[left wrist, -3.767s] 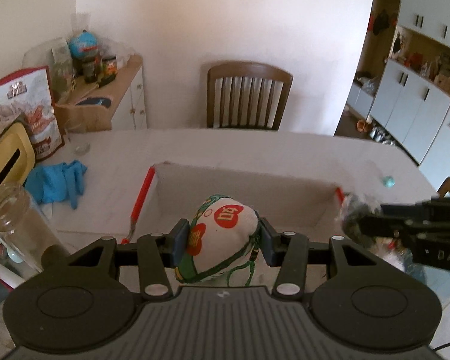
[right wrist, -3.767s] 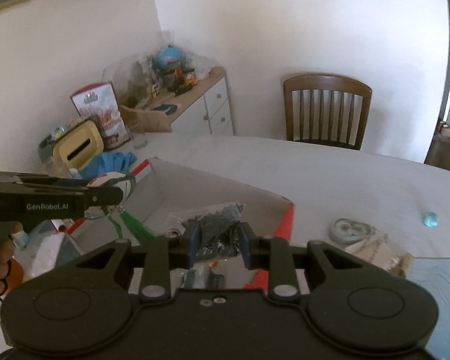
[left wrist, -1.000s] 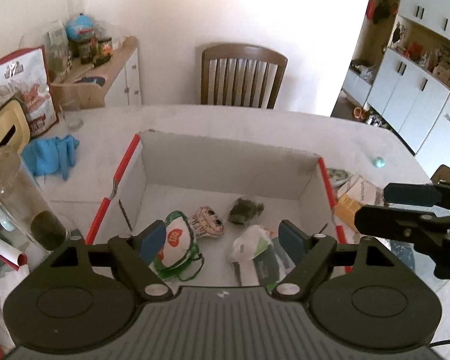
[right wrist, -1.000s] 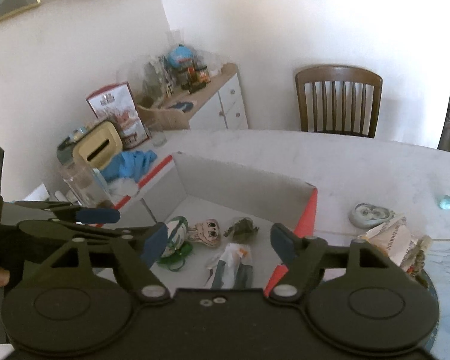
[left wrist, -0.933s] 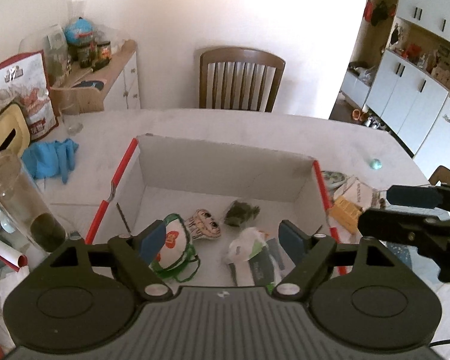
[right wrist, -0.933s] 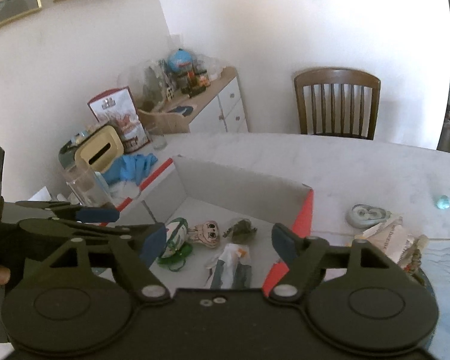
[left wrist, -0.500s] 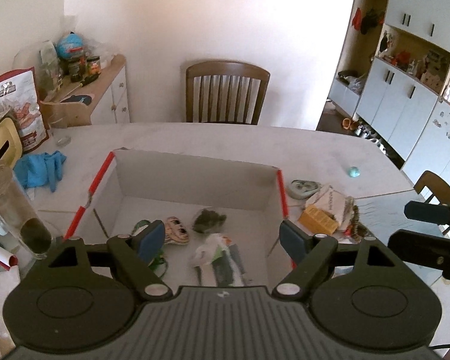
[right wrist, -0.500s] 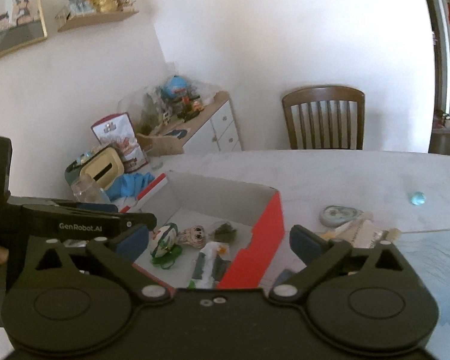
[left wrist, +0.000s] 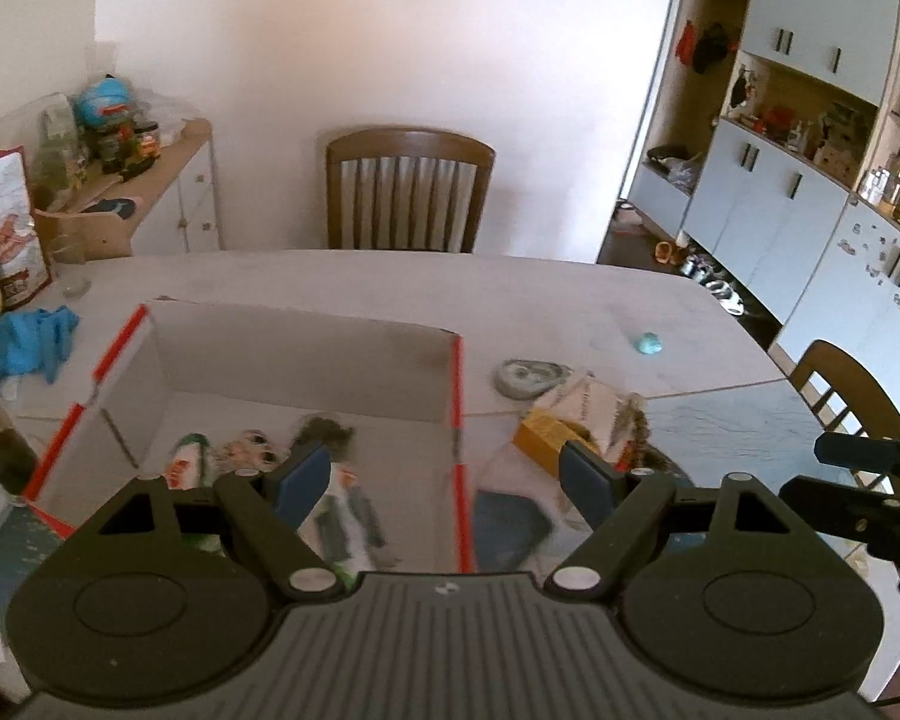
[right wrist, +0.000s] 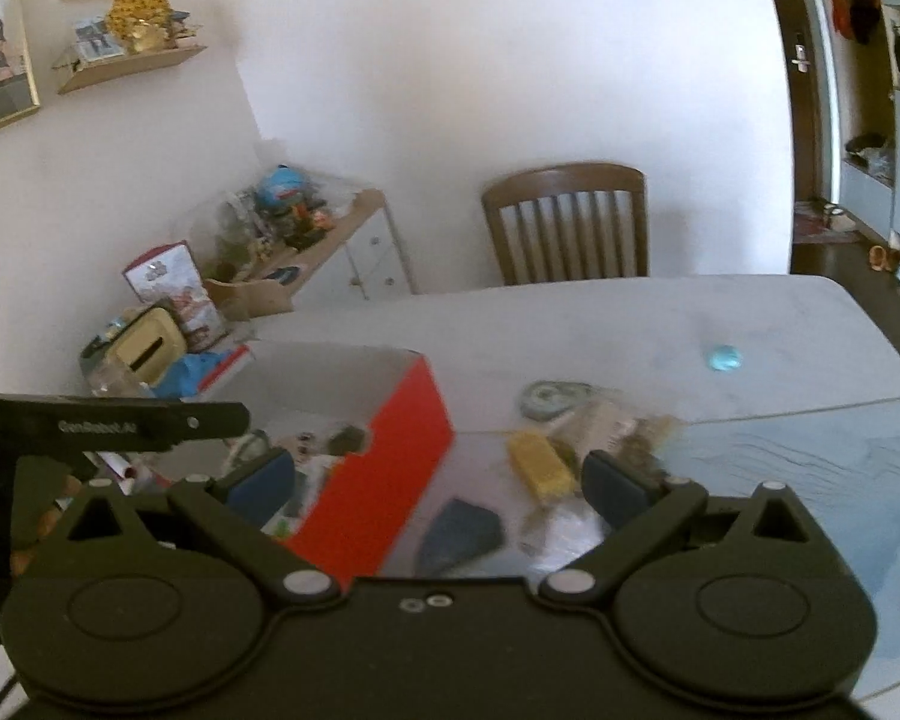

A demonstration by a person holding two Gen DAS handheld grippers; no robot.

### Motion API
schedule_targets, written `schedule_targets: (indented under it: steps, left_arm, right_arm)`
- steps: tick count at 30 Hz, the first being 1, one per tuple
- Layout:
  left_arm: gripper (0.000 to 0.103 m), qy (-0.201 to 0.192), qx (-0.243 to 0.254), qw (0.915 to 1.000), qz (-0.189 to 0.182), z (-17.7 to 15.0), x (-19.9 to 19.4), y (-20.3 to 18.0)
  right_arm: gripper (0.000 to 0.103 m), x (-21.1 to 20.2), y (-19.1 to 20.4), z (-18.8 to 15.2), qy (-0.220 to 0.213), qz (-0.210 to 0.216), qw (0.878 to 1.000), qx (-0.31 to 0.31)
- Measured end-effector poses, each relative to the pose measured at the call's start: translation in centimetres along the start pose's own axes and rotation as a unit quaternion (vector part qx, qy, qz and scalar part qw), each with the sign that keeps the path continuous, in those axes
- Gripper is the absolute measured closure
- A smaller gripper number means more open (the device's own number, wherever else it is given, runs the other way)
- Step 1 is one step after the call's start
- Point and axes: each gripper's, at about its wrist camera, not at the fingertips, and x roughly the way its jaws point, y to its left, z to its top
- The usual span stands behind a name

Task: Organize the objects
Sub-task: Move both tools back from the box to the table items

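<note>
Both grippers have swung right from the red-edged box point(left wrist: 457, 396).

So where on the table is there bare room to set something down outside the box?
The far stretch of the pale table, between the red-edged cardboard box and the brown wooden chair, is bare. So is the patch around the small turquoise bead. Right of the box it is crowded: grey oval dish, yellow packet, papers.
</note>
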Motion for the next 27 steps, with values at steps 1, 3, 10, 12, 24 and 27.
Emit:
schedule_targets:
  steps: [1,3,10,12,24,27]
  left_arm:
    - [0.02,0.002,0.001,1.0,-0.004,-0.1,0.2,-0.5]
    - [0.02,0.008,0.005,0.9999,-0.009,-0.5,0.9,-1.6]
    - [0.02,0.019,0.039,0.9986,-0.031,-2.3,3.8,-6.0]
    - [0.02,0.021,0.045,0.998,-0.037,-2.7,4.8,-7.2]
    - [0.02,0.047,0.062,0.9955,-0.054,-5.2,11.8,-12.5]
    - [0.02,0.054,0.062,0.9955,-0.047,-5.7,13.4,-13.1]
  right_arm:
    - [0.001,-0.1,-0.4,-0.2,0.003,-0.005,1.0,-0.002]
    - [0.001,-0.3,-1.2,-0.7,0.008,-0.015,1.0,-0.01]
    - [0.001,-0.8,-4.1,-1.4,0.016,-0.037,0.999,-0.034]
    - [0.001,-0.6,-5.3,-1.4,0.021,-0.043,0.998,-0.03]
    - [0.004,4.8,-12.8,-1.5,0.068,-0.085,0.994,-0.015]
    - [0.009,6.7,-14.1,-1.6,0.08,-0.098,0.992,-0.028]
